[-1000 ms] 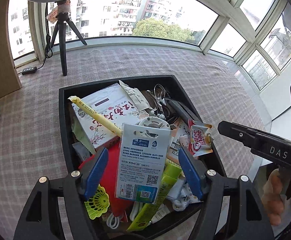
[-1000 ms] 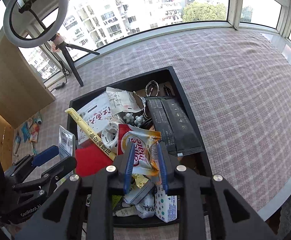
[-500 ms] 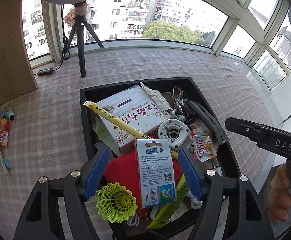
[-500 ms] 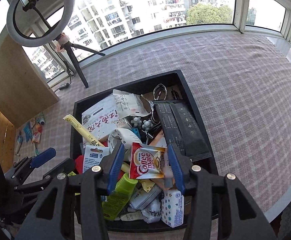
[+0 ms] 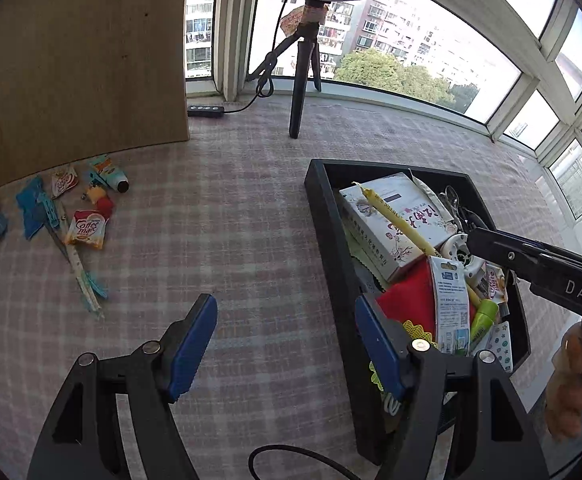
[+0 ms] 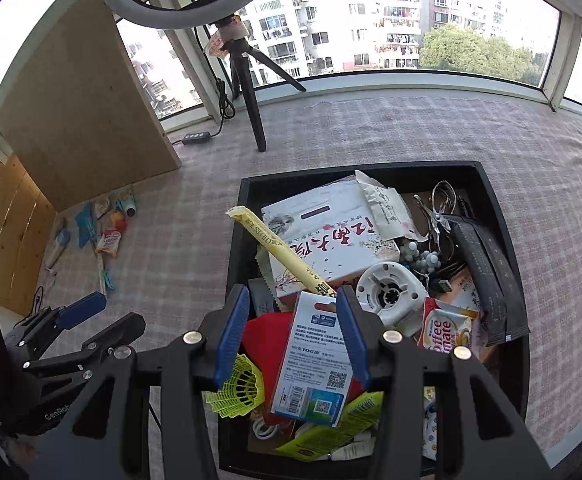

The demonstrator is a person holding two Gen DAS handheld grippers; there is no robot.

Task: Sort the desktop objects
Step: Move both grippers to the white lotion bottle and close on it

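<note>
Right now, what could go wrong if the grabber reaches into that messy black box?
The right gripper hangs open over the white card pack, which lies loosely atop a red pouch and yellow shuttlecock; a pinch might drag those along. The long yellow stick leans nearby and could get knocked.

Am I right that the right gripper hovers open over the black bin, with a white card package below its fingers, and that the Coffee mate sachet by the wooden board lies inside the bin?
Not quite: that Coffee mate sachet lies on the checked cloth, outside the bin, as the left wrist view shows. The right gripper does hover open over the card package.
</note>
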